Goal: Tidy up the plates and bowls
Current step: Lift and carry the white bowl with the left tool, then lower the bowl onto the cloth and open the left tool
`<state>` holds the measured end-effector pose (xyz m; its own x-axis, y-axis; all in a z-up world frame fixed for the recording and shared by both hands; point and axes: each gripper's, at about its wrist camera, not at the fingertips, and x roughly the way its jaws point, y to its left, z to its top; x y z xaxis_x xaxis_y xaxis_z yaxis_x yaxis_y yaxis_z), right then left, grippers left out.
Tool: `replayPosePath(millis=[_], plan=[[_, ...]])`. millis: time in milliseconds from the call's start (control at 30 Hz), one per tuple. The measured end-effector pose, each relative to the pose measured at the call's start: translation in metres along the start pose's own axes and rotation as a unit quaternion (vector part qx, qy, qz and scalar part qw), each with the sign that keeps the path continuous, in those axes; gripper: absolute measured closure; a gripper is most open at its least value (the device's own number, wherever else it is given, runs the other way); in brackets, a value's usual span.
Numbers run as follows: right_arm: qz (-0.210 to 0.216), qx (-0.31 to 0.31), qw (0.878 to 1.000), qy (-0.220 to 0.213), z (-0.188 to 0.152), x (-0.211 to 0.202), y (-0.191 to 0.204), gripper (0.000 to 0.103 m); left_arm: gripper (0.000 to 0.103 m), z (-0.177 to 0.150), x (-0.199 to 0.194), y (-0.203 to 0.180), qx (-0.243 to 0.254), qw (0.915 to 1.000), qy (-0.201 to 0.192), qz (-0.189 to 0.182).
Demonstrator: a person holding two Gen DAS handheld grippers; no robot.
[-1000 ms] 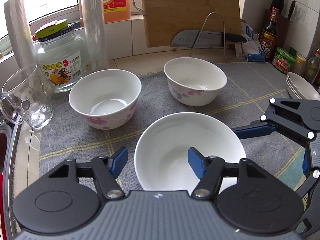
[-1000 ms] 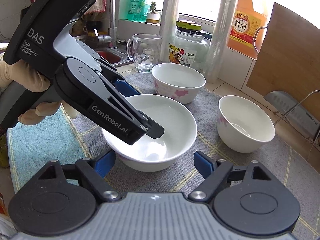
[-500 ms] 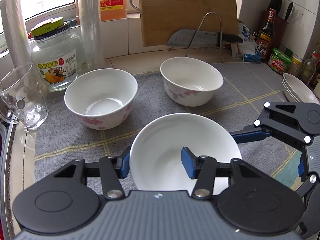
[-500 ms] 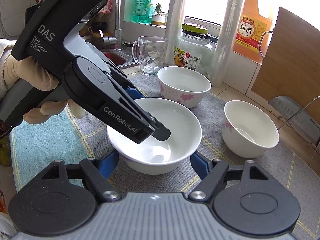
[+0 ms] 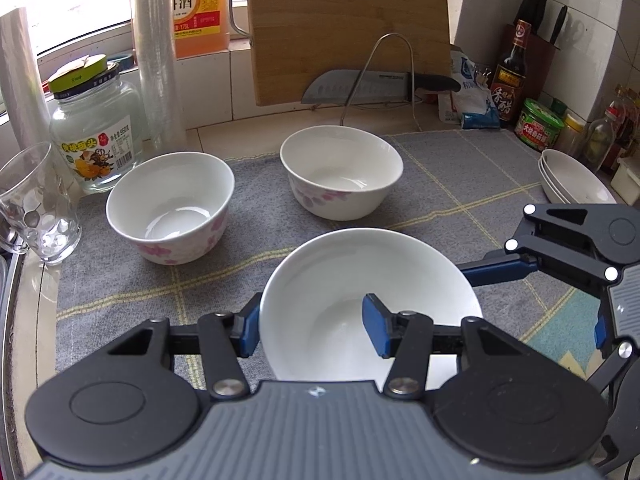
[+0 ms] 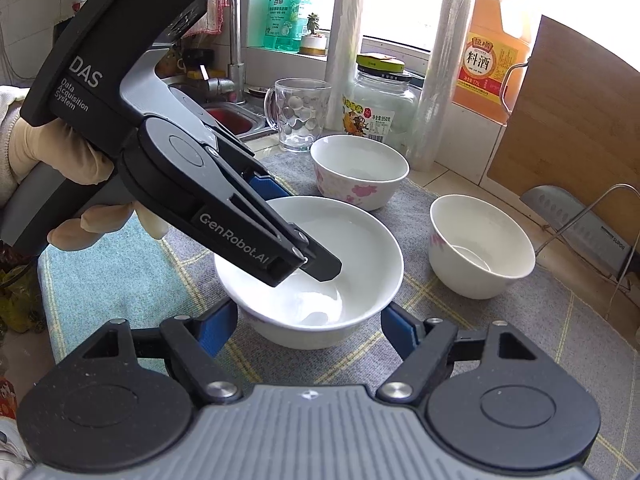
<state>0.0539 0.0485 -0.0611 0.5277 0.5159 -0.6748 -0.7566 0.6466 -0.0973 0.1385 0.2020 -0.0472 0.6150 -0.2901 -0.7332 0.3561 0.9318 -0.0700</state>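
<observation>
Two pads of my left gripper (image 5: 312, 330) straddle the near wall of the plain white bowl (image 5: 372, 280), one inside, one outside, narrowed around the rim though I cannot tell whether both bite. If the pinch is shallow, I judge the glazed bowl could tip or slip on lifting. My right gripper (image 6: 308, 326) gapes wide on the bowl's other side, holding nothing. Beyond the bowl stand two flowered bowls (image 5: 170, 206) on the grey mat (image 5: 460, 184).

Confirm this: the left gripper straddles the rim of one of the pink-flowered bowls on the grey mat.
Wrong bowl. In the left wrist view the left gripper straddles the rim of the plain white bowl on the grey mat; both pink-flowered bowls stand beyond it, untouched.
</observation>
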Motion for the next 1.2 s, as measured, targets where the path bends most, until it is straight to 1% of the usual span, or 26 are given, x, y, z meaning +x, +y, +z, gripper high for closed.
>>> replayPosePath(millis=[333,700,933,1200], plan=[[-0.030,0.019,0.999,0.004,-0.028,-0.042,-0.014,0.021,0.052,0.007,0.002,-0.050,0.023,0.9992,-0.007,-0.032],[-0.064,0.048,0.997,0.023,-0.063,-0.076,-0.028,0.021,0.052,0.012,0.018,-0.104,0.050,0.9964,-0.002,-0.068],[-0.070,0.062,0.995,0.032,-0.078,-0.086,-0.036,0.021,0.052,0.012,0.028,-0.123,0.057,0.9953,0.004,-0.078],[-0.066,0.072,0.994,0.041,-0.085,-0.082,-0.045,0.021,0.052,0.013,0.039,-0.129,0.052,0.9954,0.012,-0.080]])
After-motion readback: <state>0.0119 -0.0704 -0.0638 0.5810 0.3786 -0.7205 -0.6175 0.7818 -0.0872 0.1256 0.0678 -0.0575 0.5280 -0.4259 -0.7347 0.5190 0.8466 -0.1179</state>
